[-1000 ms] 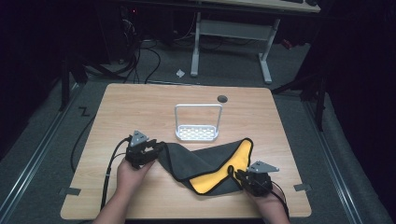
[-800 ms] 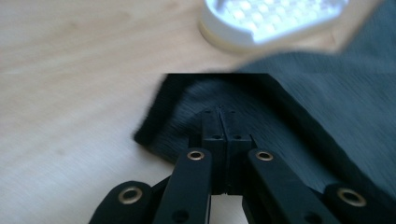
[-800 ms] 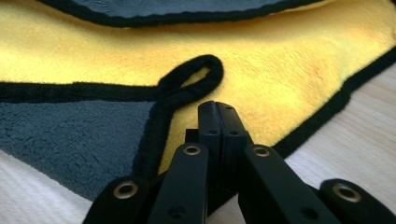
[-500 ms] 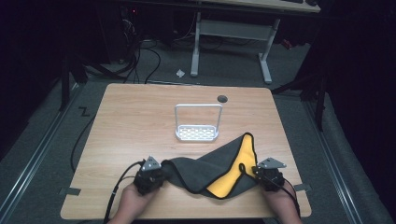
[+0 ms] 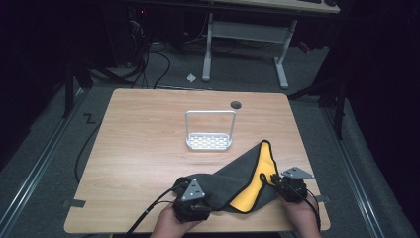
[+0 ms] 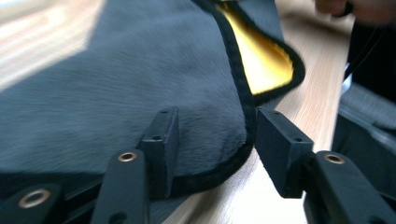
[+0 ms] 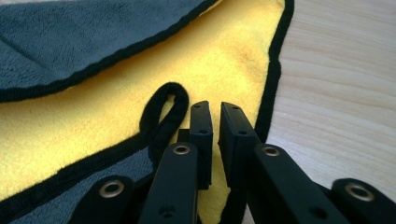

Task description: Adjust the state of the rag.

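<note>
Left gripper point(image 5: 194, 202) had just been opening – its jaws stood wide apart in the left gripper view, the cloth point(image 6: 121, 88) corner lying loose between them, pads off it. So that corner was released after being dragged toward 6 o'clock from where it sat a second earlier. Right gripper point(image 7: 215, 122) had eased open slightly – jaws nearly together with a thin gap, and I couldn't tell if they pinched the hem. Cloth lay folded at the table's point(image 5: 148, 134) near edge, about 5 o'clock from the rack point(image 5: 210, 134), yellow lining showing. Fold looked placed; flattening likely next.
</note>
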The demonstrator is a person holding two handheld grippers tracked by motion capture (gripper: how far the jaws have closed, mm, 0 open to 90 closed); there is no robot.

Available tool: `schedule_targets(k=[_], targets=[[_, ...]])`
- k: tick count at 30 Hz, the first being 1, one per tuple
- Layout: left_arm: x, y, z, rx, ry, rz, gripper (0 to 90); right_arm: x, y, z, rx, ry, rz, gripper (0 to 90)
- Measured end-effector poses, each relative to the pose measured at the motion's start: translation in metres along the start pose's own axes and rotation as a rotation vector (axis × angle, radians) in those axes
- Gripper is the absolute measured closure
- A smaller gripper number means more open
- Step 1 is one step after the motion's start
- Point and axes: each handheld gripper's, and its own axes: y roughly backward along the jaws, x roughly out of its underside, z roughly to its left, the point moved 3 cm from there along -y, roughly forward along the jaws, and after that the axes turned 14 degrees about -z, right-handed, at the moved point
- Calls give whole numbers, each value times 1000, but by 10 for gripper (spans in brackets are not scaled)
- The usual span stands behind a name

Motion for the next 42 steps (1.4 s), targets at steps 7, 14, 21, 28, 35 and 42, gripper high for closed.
schedule_targets(k=[7,14,21,28,35,42], targets=[[0,-1,2,-28,-13,24,838,2,-1,3,-12,8,11,840],[-31,22,24,-60,47,-77,875,5,-4,3,-17,14,29,844],[-56,43,104,-224,130,-130,876,6,-4,2,-21,12,33,861],[-39,34,166,-346,189,-49,873,6,-4,3,-20,18,34,880],[-28,42,165,-417,186,-59,670,6,-4,2,-22,28,30,900],[-10,79,101,-268,305,-128,677,-3,9,4,-32,23,-28,900]])
